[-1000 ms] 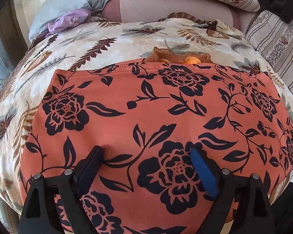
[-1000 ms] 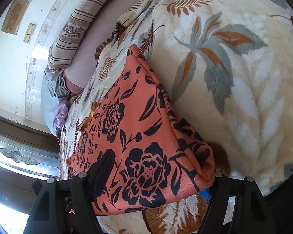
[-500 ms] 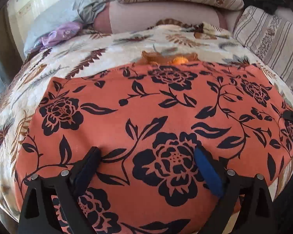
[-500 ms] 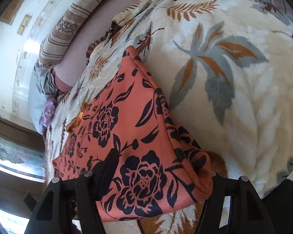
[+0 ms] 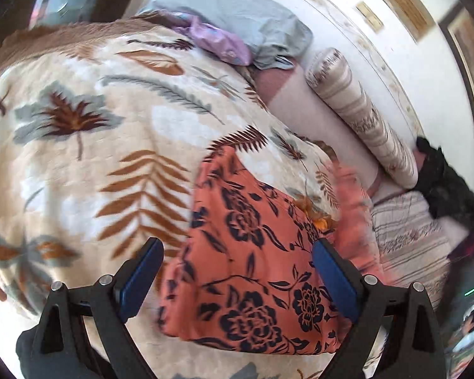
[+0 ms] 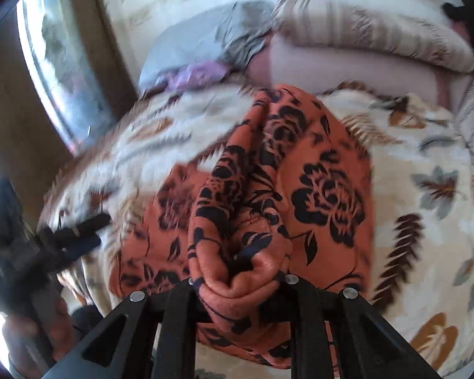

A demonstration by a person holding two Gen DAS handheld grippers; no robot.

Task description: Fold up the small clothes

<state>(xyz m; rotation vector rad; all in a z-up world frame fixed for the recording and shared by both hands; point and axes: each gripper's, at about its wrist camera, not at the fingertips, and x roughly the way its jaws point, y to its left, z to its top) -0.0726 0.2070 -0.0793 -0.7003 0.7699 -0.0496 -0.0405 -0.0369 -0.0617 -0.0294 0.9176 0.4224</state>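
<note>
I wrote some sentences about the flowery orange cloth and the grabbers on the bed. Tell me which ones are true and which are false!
1. The right gripper has a bunch of the orange flowered cloth between its jaws. True; the jaws are closing on it.
2. The left gripper is pinching the cloth too. False: its blue pads stand wide apart, with the cloth only lying between them.
3. The cloth lies on a leaf-patterned blanket. True.
4. The cloth is blue with white dots. False: it is orange with dark flowers.
5. A striped bolster lies by the wall. True.
</note>
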